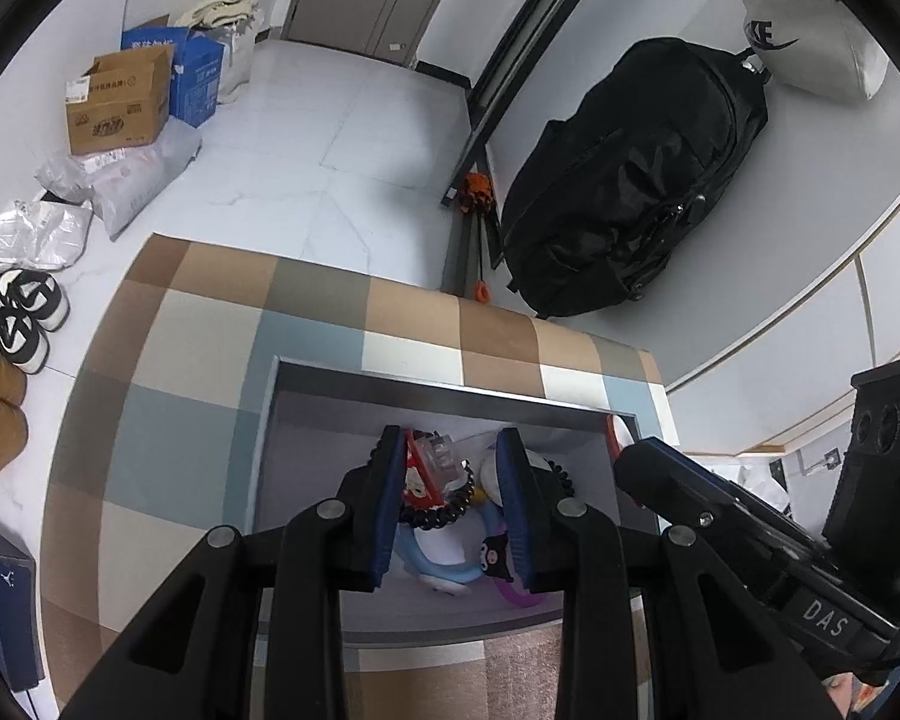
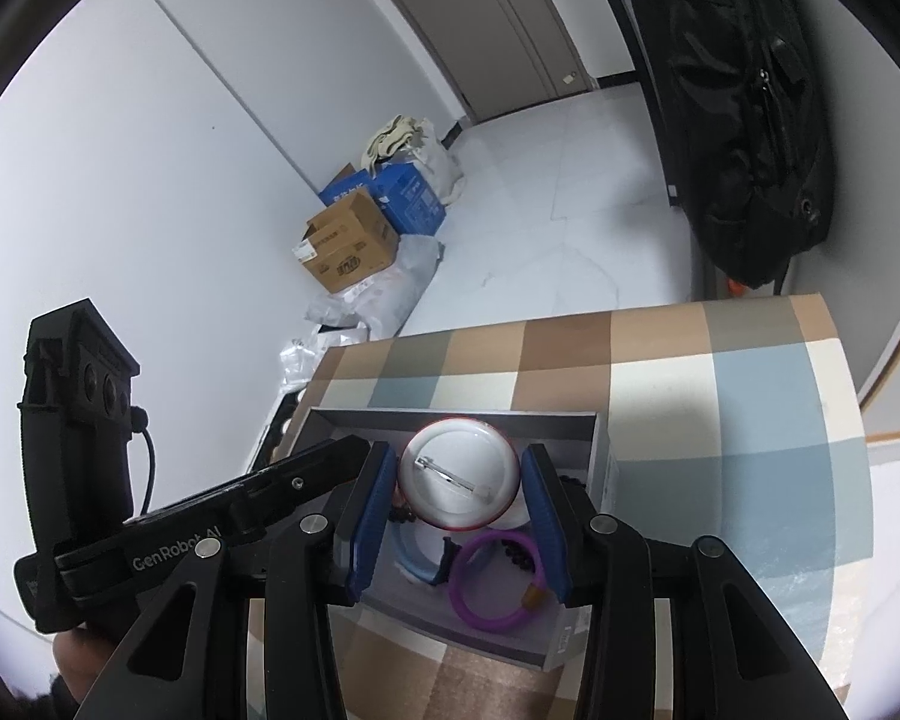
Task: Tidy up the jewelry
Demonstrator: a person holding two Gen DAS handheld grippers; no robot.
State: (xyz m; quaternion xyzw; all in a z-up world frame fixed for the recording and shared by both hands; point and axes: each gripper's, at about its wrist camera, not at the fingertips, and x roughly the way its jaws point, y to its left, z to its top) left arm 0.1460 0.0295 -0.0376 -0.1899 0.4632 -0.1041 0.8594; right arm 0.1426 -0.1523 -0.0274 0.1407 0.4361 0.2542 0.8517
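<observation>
A grey open box [image 1: 450,387] [image 2: 600,468] sits on a checkered cloth. It holds a black bead bracelet [image 1: 444,513], a light blue ring [image 1: 432,570] [image 2: 417,567], a purple ring [image 2: 492,579] [image 1: 513,594] and a small black cartoon charm [image 1: 491,558]. My left gripper [image 1: 450,456] hangs open over the box with a red-and-clear packet [image 1: 429,471] against its left finger; I cannot tell if it is gripped. My right gripper [image 2: 459,471] is shut on a round white pin badge [image 2: 459,477], back side up, above the box.
The checkered cloth [image 1: 210,360] [image 2: 720,408] covers the table. On the floor stand cardboard boxes [image 1: 120,102] [image 2: 351,249], plastic bags [image 1: 120,180] and shoes [image 1: 18,312]. A black backpack [image 1: 630,180] [image 2: 744,108] leans against the wall.
</observation>
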